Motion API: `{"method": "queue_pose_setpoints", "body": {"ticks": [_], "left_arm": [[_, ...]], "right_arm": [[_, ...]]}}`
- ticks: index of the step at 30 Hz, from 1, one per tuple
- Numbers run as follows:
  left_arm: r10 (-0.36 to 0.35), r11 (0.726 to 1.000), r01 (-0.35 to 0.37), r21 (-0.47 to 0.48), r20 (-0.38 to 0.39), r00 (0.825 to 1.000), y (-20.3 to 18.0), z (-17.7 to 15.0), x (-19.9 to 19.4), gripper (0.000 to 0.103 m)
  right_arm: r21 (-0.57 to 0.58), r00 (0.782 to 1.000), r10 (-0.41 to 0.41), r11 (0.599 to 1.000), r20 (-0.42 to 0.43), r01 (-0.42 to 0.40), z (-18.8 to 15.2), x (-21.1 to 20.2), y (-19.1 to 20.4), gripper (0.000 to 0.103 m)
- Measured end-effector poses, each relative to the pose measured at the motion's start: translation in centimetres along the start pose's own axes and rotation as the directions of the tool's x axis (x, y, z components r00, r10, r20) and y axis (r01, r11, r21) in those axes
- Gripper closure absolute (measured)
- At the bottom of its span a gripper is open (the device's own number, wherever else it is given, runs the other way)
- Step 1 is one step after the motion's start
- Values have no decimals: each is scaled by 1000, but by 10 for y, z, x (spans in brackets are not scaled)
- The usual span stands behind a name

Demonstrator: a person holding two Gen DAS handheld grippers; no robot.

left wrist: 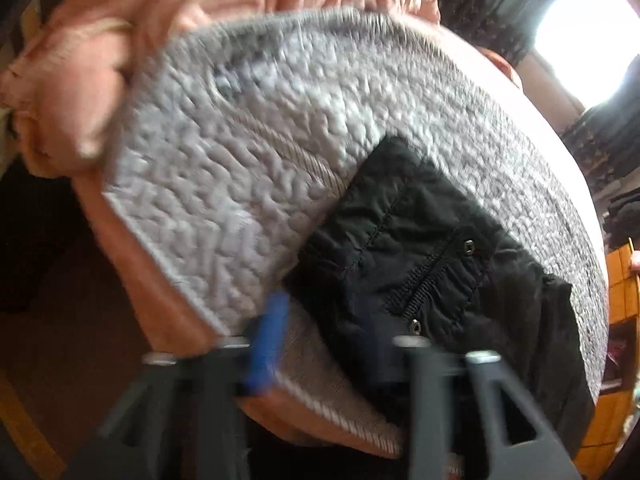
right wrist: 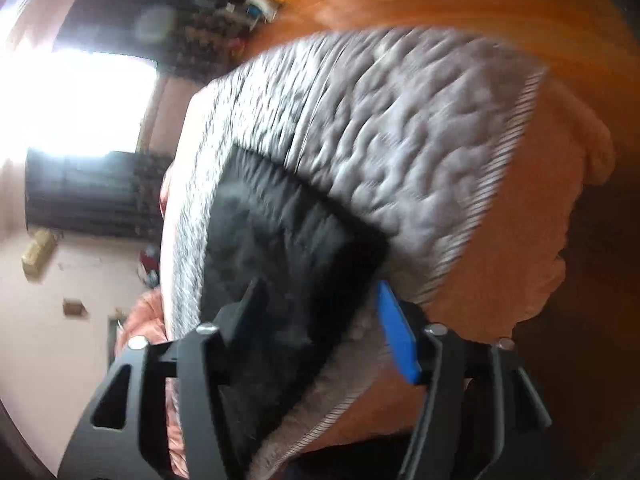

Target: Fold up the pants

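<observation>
The black pants (left wrist: pixel 432 252) lie as a compact dark bundle on a grey quilted mattress (left wrist: pixel 240 152), close to its near edge. A seam and metal snaps show on the top layer. My left gripper (left wrist: pixel 336 344) hovers over the bundle's near end, its blue pad (left wrist: pixel 268 340) and dark finger well apart, gripping nothing. In the right wrist view the pants (right wrist: pixel 280 232) lie in front of my right gripper (right wrist: pixel 320 320). The black finger (right wrist: pixel 248 308) and blue pad (right wrist: pixel 398 340) stand apart on either side of the cloth's near end, without pinching it.
A peach blanket (left wrist: pixel 132 40) is bunched at the mattress's far end and hangs down its side (right wrist: pixel 500 232). A bright window (left wrist: pixel 584 32) with dark curtains sits beyond. Orange wooden furniture (left wrist: pixel 620 292) stands beside the bed. Dark floor (left wrist: pixel 60 320) lies below the mattress edge.
</observation>
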State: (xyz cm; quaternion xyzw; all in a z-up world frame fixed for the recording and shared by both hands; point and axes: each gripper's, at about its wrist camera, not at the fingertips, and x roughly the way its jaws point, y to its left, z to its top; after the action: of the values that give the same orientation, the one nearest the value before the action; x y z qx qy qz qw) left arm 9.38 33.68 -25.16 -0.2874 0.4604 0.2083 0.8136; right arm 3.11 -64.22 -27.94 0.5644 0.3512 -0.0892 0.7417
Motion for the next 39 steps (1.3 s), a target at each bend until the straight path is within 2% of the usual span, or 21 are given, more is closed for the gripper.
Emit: {"method": "queue_pose_setpoints", "body": {"ticks": [1,2,4,8,13,17,19,23,26,28,31,33,34,37,39], "left_arm": [[-7,1000,7,-3,37,999,-1,-3,-9,22],[-22,1000,21,6,93,995,-4,-8,-23,21],[-46,998,42,40,108,993,-13,-13,-29,19],[-90,990,83,112,56,994,-34,-22,-17,16],[-133,985,137,104,-40,990,-54,-30,16,14],[-114,991,120,62,-96,989,-56,-36,39,14],[-106,992,111,50,-100,989,-54,-39,44,13],[-73,996,81,48,-145,987,-51,-42,56,12],[-61,998,64,14,-163,985,-43,-43,64,12],[-58,998,58,1,-154,986,-40,-44,65,12],[-56,998,61,34,-115,992,-45,-49,57,12],[-69,995,74,71,-71,995,-52,-50,48,12],[-73,994,77,81,-60,996,-55,-50,46,12],[-64,995,68,71,-57,996,-58,-48,49,11],[-49,997,52,64,-48,998,-59,-47,52,11]], "right_arm": [[29,1000,26,999,6,-26,1,-4,-6,45],[51,999,47,998,8,-47,2,-7,-12,45],[65,997,73,995,2,-73,-1,-8,-18,45],[71,992,123,990,-14,-122,-5,1,-24,45],[87,987,160,984,-22,-157,-3,17,-28,45],[113,985,172,979,-25,-168,-3,29,-37,45],[122,983,181,977,-23,-177,-4,30,-37,45],[108,967,251,963,-36,-246,-5,28,-30,45],[99,961,274,958,-29,-270,-4,30,-29,44],[128,963,268,957,-31,-262,-5,36,-38,52],[100,955,296,951,-32,-292,-10,37,-30,51],[68,958,284,957,-33,-281,-11,36,-25,54],[80,963,267,961,-36,-264,-9,39,-27,63],[100,965,260,962,-39,-255,-8,42,-29,79],[51,968,249,968,-39,-247,-9,35,-16,83]]}}
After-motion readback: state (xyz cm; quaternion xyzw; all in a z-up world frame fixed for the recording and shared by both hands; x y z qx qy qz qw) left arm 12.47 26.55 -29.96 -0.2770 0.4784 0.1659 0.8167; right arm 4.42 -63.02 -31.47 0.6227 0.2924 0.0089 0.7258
